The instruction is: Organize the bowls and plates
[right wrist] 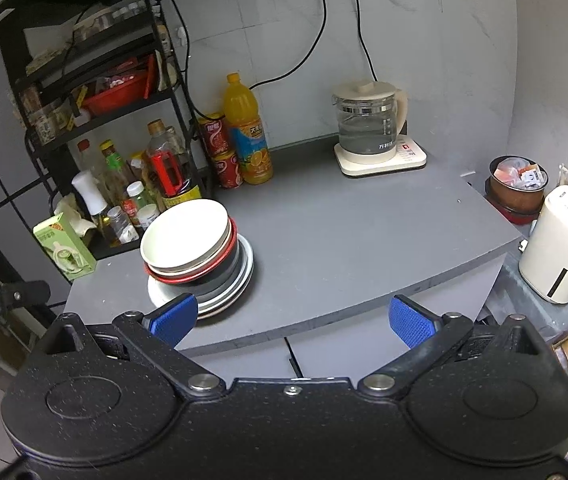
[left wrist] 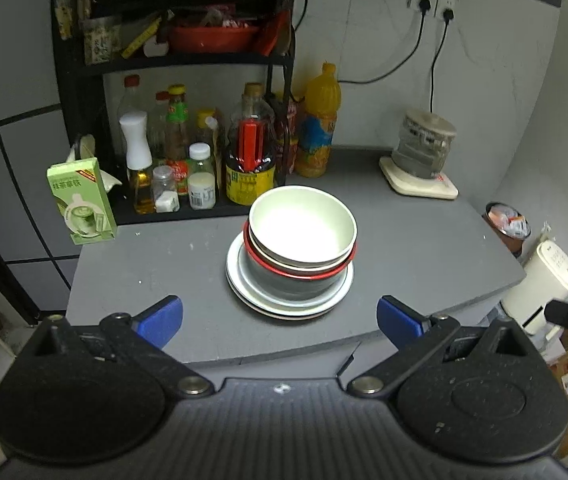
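Left wrist view: nested bowls (left wrist: pixel 303 236) sit stacked on plates (left wrist: pixel 289 296), apparently organized.
Left gripper (left wrist: pixel 280 320) and right gripper (right wrist: pixel 293 320) hover spread and empty; little seems left.

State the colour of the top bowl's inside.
Cream-white; the top bowl shows it best in the left wrist view.

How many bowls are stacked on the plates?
3 showing: a white bowl on top, a tan one under it, then a red-rimmed black one on the plates. More may be nested inside.
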